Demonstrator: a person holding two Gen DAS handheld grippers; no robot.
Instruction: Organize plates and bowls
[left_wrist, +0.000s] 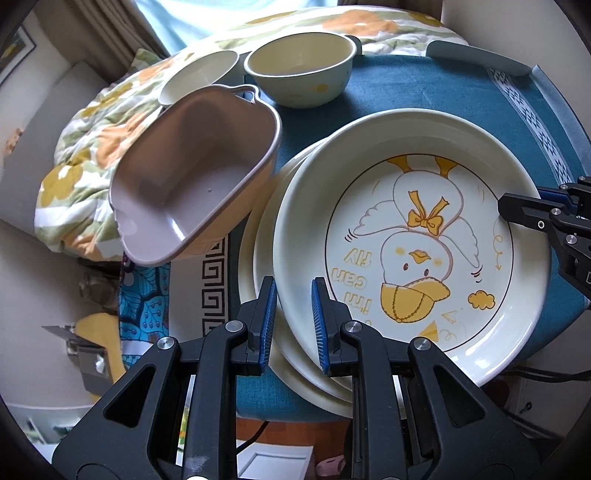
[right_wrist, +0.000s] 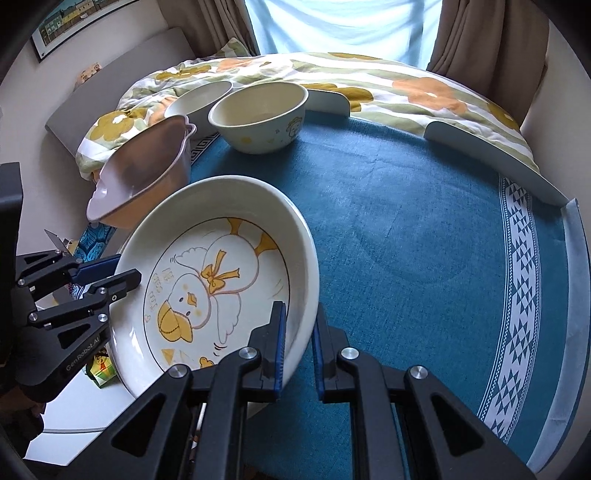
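Observation:
A cream plate with a yellow duck drawing (left_wrist: 406, 240) (right_wrist: 221, 266) is held between both grippers above the blue-clothed table (left_wrist: 424, 85) (right_wrist: 406, 221), and it looks tilted in the right wrist view. My left gripper (left_wrist: 293, 321) (right_wrist: 122, 269) is shut on its near-left rim. My right gripper (right_wrist: 298, 339) (left_wrist: 517, 203) is shut on the opposite rim. A second cream plate (left_wrist: 251, 266) lies just under it. A tilted pink rectangular dish (left_wrist: 192, 173) (right_wrist: 144, 166) sits at the table's left edge. Two cream bowls (left_wrist: 299, 70) (left_wrist: 199, 74) (right_wrist: 258, 114) (right_wrist: 199, 98) stand at the far edge.
A floral quilt (left_wrist: 92, 147) (right_wrist: 369, 81) is bunched behind and left of the table. Pale raised guards (right_wrist: 480, 151) line the far and right table rim. The blue cloth to the right of the plate is bare. Floor and clutter show below the left edge.

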